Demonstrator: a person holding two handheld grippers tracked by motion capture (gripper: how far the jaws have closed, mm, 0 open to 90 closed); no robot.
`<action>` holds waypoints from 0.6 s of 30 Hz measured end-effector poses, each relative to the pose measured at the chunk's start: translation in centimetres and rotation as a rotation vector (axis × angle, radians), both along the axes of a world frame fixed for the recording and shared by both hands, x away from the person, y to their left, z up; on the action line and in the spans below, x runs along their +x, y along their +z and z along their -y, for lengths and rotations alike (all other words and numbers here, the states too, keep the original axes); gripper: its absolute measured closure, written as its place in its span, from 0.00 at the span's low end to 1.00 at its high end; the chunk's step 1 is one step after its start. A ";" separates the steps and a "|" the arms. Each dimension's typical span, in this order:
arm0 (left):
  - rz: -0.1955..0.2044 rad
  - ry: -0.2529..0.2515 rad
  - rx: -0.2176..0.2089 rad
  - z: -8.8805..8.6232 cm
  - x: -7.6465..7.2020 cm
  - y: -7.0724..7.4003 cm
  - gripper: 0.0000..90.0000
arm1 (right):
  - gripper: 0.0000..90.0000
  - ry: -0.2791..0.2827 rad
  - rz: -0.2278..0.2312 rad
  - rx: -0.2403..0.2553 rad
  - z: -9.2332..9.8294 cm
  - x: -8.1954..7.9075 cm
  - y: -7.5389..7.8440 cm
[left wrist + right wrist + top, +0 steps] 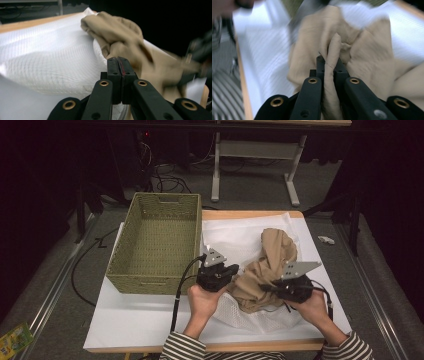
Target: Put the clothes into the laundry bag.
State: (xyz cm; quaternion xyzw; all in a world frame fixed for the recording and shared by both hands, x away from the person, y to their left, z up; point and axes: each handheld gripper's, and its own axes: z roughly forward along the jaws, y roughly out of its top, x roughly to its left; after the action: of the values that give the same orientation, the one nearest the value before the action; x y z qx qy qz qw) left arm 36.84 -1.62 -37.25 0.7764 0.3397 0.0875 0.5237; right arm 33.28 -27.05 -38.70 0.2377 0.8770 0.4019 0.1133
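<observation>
Tan garment [265,270] lies crumpled on white mesh bag [235,242], at 3 o'clock from wicker basket [155,245]. Right gripper [329,66] is clamped on 1 thin fold of the garment. Left gripper [119,62] has jaws pressed together; whether they pinch anything, cannot tell. Risk: the narrow pinch slips when lifted, or the garment drags the mesh along.

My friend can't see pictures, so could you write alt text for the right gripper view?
Two black fingers pinch a fold of tan cloth between them. The crumpled cloth lies on a white mesh sheet, with a striped sleeve blurred at the left edge.
</observation>
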 end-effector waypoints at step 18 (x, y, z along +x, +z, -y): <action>-0.009 -0.035 0.006 0.2 -1.2 -1.3 0.99 | 0.72 -0.143 -0.060 -0.013 -5.0 6.2 -5.4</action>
State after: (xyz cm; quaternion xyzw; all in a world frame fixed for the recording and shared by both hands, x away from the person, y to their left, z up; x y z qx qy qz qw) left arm 35.63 -1.81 -38.52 0.7842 0.3281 0.0760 0.5212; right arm 39.49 -22.05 -44.08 0.3110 0.8634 0.3796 0.1171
